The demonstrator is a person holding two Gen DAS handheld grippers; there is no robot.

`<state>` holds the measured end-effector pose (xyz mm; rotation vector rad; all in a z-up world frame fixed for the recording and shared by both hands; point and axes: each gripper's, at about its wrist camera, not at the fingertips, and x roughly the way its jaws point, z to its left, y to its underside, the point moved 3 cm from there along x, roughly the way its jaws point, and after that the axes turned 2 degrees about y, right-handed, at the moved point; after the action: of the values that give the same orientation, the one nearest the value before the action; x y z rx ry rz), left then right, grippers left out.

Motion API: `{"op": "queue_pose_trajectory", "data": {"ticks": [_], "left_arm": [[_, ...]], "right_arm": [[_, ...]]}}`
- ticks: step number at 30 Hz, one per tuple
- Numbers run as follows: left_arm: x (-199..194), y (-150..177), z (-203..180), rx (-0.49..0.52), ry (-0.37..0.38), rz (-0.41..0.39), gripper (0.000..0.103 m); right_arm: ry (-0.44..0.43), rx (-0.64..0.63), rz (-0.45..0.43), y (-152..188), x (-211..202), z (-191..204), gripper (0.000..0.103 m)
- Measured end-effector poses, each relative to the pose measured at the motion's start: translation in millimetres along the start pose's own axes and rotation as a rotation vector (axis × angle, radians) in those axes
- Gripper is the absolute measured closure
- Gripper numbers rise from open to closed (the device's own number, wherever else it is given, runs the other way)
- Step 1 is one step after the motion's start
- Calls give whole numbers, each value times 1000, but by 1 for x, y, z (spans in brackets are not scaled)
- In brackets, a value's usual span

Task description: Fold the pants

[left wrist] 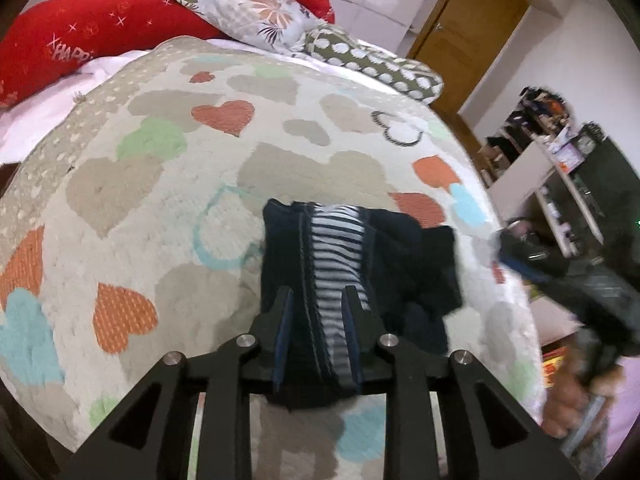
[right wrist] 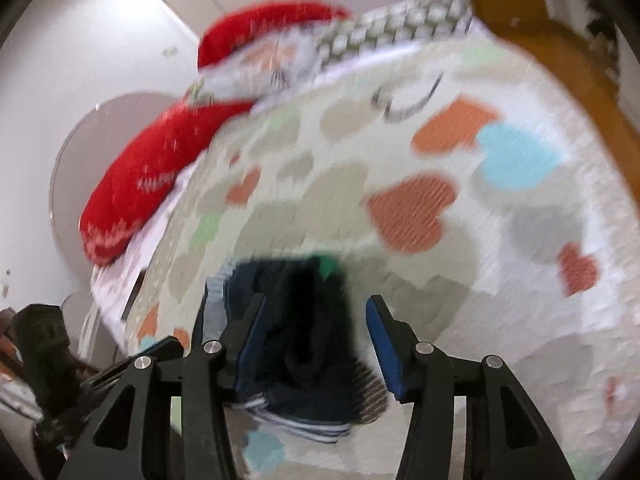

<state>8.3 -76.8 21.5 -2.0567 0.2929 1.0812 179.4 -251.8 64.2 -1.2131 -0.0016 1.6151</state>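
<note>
The pants (left wrist: 352, 264) are dark navy with a blue-and-white striped band, folded into a small bundle on a heart-patterned blanket (left wrist: 160, 168). My left gripper (left wrist: 318, 296) is shut on the bundle's near edge, the striped cloth pinched between its fingers. In the blurred right wrist view the pants (right wrist: 296, 320) lie under my right gripper (right wrist: 316, 304), which is open with its jaws wide apart above the cloth. The right gripper also shows at the blanket's right edge in the left wrist view (left wrist: 520, 252).
Red pillows (left wrist: 80, 36), a floral pillow (left wrist: 256, 12) and a dotted cushion (left wrist: 376, 64) lie at the bed's far end. A wooden door (left wrist: 468, 32) and cluttered shelves (left wrist: 552, 168) stand to the right, past the bed's edge.
</note>
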Motion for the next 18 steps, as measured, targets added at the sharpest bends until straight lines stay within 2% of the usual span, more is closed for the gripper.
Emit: {"op": "queue_pose_trajectory", "data": {"ticks": [1,2,4,6,8,13,14,17,18], "left_arm": [[6,-1,1,1,-19,10,80],[13,0,4,2,-67,28,80],[24,4,12,0,-144,52,80],[30,9,19,-10,-171,67,79],[33,12,23,-17,-180,68,78],[34,15,27,-11,-190,49,67],[34,15,28,-13,-194,47,66],[35,16,33,-35,-185,45,59],[36,16,34,-38,-183,46,59]], "right_arm": [[-16,0,-38,-4,-9,3,50],[-39,7,-53,-6,-13,4,57],[-114,22,-62,-7,-14,12,63],[-168,14,-40,-4,-3,23,67],[-178,-12,-23,2,11,33,72],[-232,-8,5,10,35,55,72],[-220,-20,15,11,39,59,72],[-24,-119,38,20,52,63,72],[9,-141,38,23,52,61,72]]}}
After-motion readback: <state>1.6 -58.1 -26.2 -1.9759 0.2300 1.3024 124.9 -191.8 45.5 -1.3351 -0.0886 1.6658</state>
